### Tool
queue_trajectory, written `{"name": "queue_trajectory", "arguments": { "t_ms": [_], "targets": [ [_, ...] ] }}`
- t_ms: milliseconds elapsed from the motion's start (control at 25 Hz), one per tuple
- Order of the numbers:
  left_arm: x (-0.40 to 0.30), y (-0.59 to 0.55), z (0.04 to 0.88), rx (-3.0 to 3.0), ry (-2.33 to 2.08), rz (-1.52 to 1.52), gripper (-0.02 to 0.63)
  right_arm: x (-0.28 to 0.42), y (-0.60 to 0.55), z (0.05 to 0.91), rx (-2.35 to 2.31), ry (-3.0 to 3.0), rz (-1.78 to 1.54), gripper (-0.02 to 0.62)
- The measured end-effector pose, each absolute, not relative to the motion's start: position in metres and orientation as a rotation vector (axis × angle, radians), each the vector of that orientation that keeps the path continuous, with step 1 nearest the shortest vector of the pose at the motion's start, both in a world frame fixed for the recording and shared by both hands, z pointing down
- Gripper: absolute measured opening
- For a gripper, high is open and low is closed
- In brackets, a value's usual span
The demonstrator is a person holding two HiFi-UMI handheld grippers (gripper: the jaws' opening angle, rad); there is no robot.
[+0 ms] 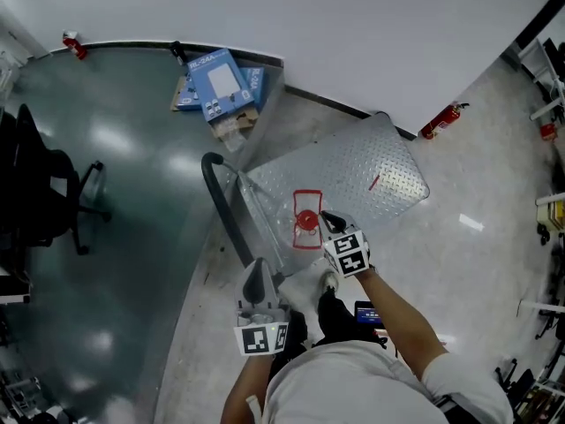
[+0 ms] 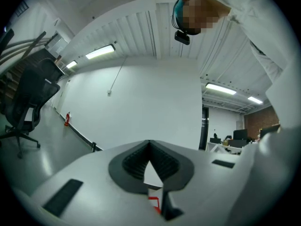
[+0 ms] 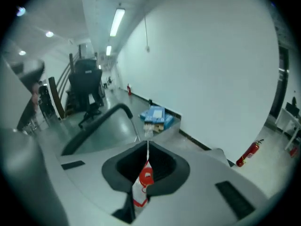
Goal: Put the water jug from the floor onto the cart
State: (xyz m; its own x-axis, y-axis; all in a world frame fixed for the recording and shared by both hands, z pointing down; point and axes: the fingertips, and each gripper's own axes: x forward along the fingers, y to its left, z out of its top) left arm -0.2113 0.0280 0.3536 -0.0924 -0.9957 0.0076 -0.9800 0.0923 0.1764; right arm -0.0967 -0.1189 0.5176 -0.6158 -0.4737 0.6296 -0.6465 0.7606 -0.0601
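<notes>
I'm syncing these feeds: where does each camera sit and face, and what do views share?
Head view: on the person's head, facing steeply down at cart, water jug; left gripper, right gripper, forearms show.
Left gripper view: on that gripper, tilted up at wall, ceiling; person's torso shows.
Right gripper view: on that gripper, facing cart handle, blue boxes.
Shared with head view: water jug, blue boxes.

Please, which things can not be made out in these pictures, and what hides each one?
Head view: whether the water jug rests on the cart or hangs above it; its clear body shows no bottom edge.
Head view: whether the right gripper touches the water jug; the gripper covers that spot.
Right gripper view: most of the water jug, hidden by the gripper's body.
Left gripper view: the floor; the left gripper fills the bottom.
</notes>
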Motion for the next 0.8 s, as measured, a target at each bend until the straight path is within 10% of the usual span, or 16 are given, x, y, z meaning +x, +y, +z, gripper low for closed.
{"name": "queue_trajectory", "arguments": {
  "t_ms": [240, 800],
  "targets": [
    [-0.193, 0.042, 0.312, 2.119, -2.200, -0.251, 0.003, -0.021, -0.072, 0.314, 1.189, -2.818, 0.030, 0.012],
    [-0.157, 0.070, 0.294, 2.169, -2.196, -0.277, 0.003, 0.023, -0.012, 0.341, 1.229, -2.806, 0.210, 0.011]
  ]
}}
